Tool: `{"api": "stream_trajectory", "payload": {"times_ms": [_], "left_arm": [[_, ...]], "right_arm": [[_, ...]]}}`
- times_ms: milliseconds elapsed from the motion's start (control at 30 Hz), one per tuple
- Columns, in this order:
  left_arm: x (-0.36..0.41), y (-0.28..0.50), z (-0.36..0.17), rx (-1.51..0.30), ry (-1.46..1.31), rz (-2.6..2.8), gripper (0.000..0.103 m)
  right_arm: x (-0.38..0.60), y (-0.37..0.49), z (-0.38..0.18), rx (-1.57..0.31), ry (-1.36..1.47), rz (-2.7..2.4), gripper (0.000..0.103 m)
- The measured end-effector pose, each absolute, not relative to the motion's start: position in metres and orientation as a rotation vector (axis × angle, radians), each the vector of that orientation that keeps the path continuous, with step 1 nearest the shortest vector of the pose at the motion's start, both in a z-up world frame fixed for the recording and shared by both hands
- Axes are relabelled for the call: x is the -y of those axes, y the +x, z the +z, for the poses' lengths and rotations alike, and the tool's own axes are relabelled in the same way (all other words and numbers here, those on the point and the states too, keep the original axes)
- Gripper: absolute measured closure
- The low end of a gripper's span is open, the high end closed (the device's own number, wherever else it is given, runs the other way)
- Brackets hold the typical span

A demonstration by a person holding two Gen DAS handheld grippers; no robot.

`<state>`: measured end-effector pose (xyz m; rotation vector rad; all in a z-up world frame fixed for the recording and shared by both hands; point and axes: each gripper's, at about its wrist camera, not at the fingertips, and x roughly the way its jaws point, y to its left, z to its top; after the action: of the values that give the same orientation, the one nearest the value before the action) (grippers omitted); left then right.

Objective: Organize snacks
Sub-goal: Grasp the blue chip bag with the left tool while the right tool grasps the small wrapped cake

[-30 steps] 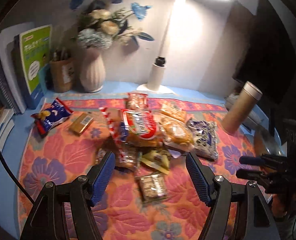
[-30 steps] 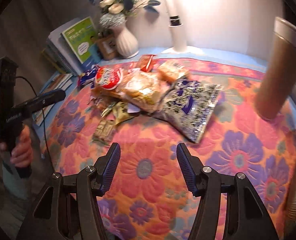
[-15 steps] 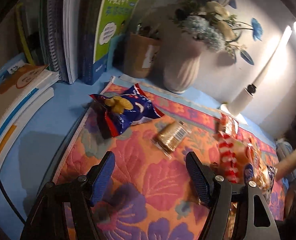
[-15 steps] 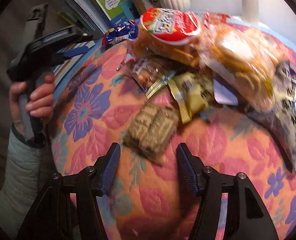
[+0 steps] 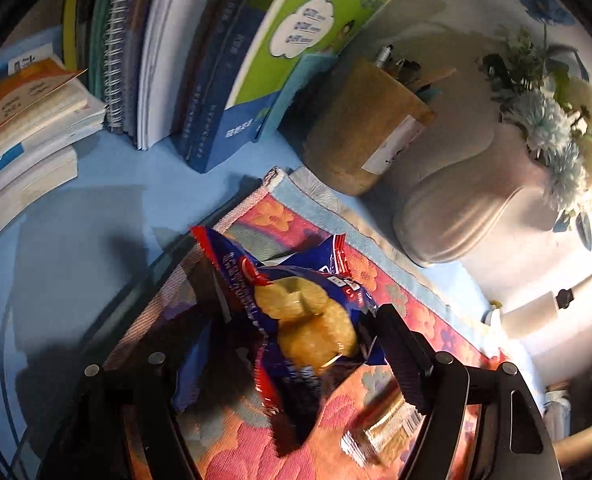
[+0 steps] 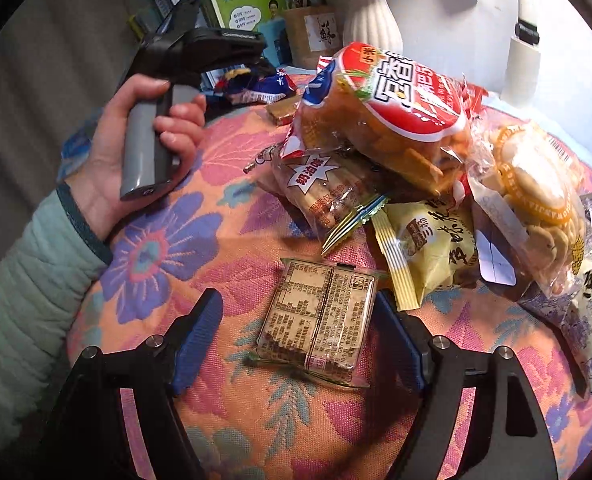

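My left gripper (image 5: 296, 364) is open, its jaws on either side of a blue chip bag (image 5: 296, 312) that lies at the far left corner of the floral mat (image 5: 415, 312). A small gold-brown snack bar (image 5: 383, 432) lies just right of the bag. My right gripper (image 6: 296, 336) is open, with a flat clear cracker packet (image 6: 319, 316) between its jaws on the mat (image 6: 168, 248). Behind it is a heap of snacks: a red-labelled bag (image 6: 395, 108), a round biscuit bag (image 6: 535, 200), a yellow packet (image 6: 427, 248). The left gripper's handle (image 6: 176, 92) shows in the right wrist view.
Standing books (image 5: 216, 60) and stacked books (image 5: 28, 120) line the left. A brown pen pot (image 5: 363, 128) and a white vase of flowers (image 5: 467, 200) stand behind the mat. A white lamp base (image 6: 523, 68) is at the back right. A blue-white bag (image 6: 591, 312) lies at right.
My left gripper swung left from the snack heap and came down around the blue chip bag. My right gripper moved forward until the clear cracker packet lay between its jaws.
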<state>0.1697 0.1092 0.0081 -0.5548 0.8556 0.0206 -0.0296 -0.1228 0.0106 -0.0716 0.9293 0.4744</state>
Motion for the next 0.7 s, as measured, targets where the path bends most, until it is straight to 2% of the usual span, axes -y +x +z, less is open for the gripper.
{"api": "stream_trajectory", "payload": {"times_ms": [67, 100, 133, 233, 533, 700], "left_arm": [[-0.102, 0.170, 0.010, -0.849, -0.499, 0.032, 0.030], [-0.101, 0.170, 0.011, -0.845, -0.491, 0.024, 0.040], [-0.101, 0.169, 0.011, -0.843, -0.493, 0.009, 0.042], [-0.103, 0.167, 0.013, -0.839, -0.497, 0.007, 0.048], [-0.104, 0.106, 0.035, -0.831, -0.496, -0.021, 0.054], [-0.093, 0.057, 0.057, -0.815, -0.463, -0.082, 0.055]], "right_arm": [[0.113, -0.033, 0.009, -0.916, -0.136, 0.427, 0.031], [0.109, -0.034, 0.008, -0.907, -0.160, 0.406, 0.037], [0.108, -0.035, 0.009, -0.900, -0.166, 0.396, 0.046], [0.110, -0.035, 0.008, -0.889, -0.138, 0.390, 0.060], [0.133, -0.058, 0.012, -0.905, -0.101, 0.418, 0.060], [0.163, -0.081, 0.019, -0.917, 0.009, 0.414, 0.061]]}}
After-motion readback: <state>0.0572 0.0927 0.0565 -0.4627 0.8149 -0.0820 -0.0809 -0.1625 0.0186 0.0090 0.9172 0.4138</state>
